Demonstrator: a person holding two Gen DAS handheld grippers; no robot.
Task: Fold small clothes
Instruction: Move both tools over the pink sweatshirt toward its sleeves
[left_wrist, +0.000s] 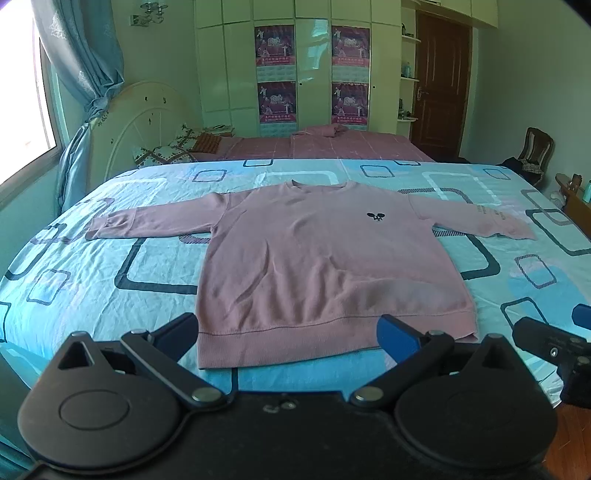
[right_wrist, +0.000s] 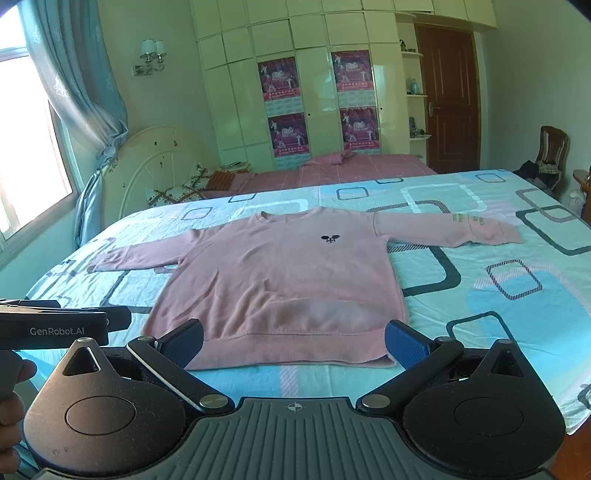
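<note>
The pink sweatshirt (left_wrist: 314, 258) lies flat and face up on the bed (left_wrist: 110, 266), spread over the blue sheet with its rounded-square pattern. Its neckline points away from me toward the wardrobe (left_wrist: 295, 74), and its ribbed hem (left_wrist: 295, 339) is the edge nearest me. Both sleeves are stretched out sideways: the left sleeve (left_wrist: 147, 221) reaches toward the window side, the right sleeve (left_wrist: 480, 221) toward the side with the chair (left_wrist: 535, 147). A small dark emblem (left_wrist: 376, 216) sits on the chest.

My left hand-held gripper (left_wrist: 288, 332) hovers at the near edge of the bed, its blue-padded fingers spread wide apart and gripping nothing; in its own view the hem shows in the gap between the fingers. My right hand-held gripper (right_wrist: 295, 341) is in the same posture just beside it, fingers wide apart and empty, framing the hem from a little further right. Whether either touches the cloth I cannot tell.

Beyond the bed lies a second bed (right_wrist: 351, 166) with a pink cover, and a brown door (right_wrist: 450, 99) stands right of the wardrobe.
</note>
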